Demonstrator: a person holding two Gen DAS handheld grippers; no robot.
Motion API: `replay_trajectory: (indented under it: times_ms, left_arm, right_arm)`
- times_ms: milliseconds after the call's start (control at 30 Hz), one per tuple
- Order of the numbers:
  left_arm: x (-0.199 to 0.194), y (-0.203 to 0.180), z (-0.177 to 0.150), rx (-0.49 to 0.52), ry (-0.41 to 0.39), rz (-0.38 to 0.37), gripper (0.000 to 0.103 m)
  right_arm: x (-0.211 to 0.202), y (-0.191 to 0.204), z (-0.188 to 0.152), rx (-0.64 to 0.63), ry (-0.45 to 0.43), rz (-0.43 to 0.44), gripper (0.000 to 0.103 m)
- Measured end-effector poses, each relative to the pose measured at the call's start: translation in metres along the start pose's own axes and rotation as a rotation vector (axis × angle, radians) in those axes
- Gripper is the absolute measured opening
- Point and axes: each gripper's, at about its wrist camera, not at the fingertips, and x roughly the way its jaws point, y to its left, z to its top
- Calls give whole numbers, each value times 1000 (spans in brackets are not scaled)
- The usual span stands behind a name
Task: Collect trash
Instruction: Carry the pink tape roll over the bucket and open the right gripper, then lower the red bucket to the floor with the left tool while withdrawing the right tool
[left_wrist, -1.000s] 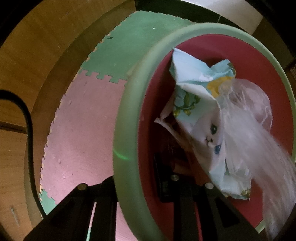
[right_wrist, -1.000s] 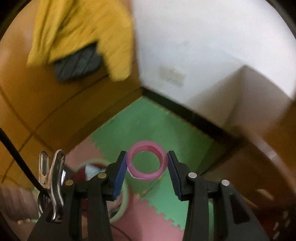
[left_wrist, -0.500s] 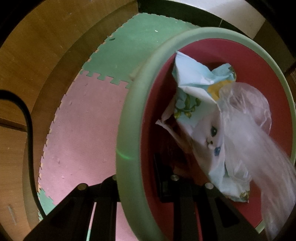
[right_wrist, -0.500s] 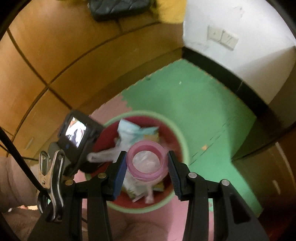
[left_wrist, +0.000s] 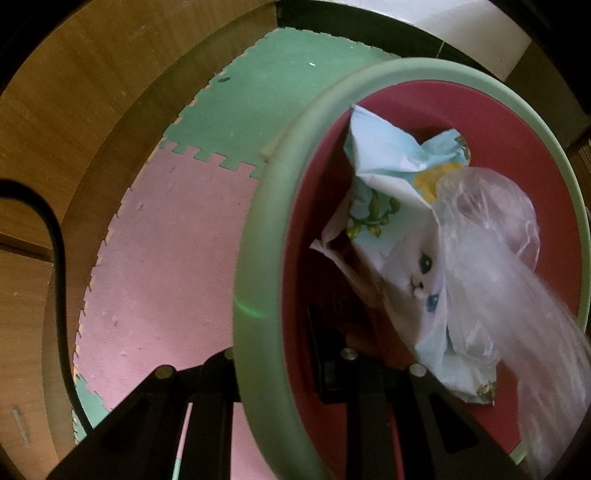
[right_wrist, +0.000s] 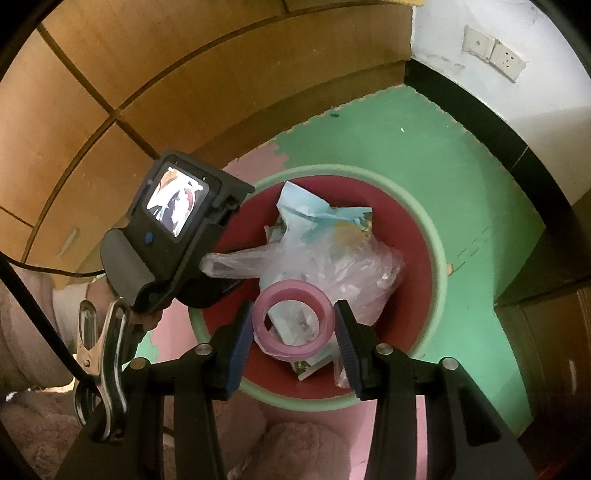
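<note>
A red bin with a pale green rim (right_wrist: 439, 266) stands on the foam mat. In it lie a blue printed wrapper (right_wrist: 314, 210) and a clear plastic bag (right_wrist: 354, 273). My right gripper (right_wrist: 293, 326) holds a pink tape ring (right_wrist: 291, 321) between its blue pads, just above the bin's near side. My left gripper (left_wrist: 291, 369) is shut on the bin's rim (left_wrist: 258, 266), one finger outside, one inside; its body (right_wrist: 173, 229) shows in the right wrist view. The wrapper (left_wrist: 391, 173) and the bag (left_wrist: 491, 240) fill the bin in the left wrist view.
Green (right_wrist: 424, 140) and pink (left_wrist: 166, 266) foam mat tiles cover the floor. Wooden cabinet fronts (right_wrist: 147, 74) stand behind the bin. A white wall with sockets (right_wrist: 495, 55) is at the back right. A black cable (left_wrist: 55, 236) runs at the left.
My right gripper has swung down from facing the wall to over the bin, still holding the pink ring, and has come closer to the bin. The left gripper holds the rim almost unmoved.
</note>
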Motion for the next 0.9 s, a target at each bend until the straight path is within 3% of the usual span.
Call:
replay_trajectory:
  times_ms: [267, 400, 500, 900]
  left_arm:
    - [-1, -2, -2, 31, -14, -25, 19]
    - [-1, -3, -2, 63, -13, -60, 19]
    - [-1, -4, -2, 71, -12, -83, 19]
    - [1, 1, 0, 58, -11, -101, 19]
  right_arm:
    - [10, 7, -6, 94, 6, -4, 45]
    - [13, 15, -11, 158, -1, -58, 55]
    - [13, 20, -10, 192, 12, -70, 57]
    - [-12, 28, -2, 133, -16, -121, 57]
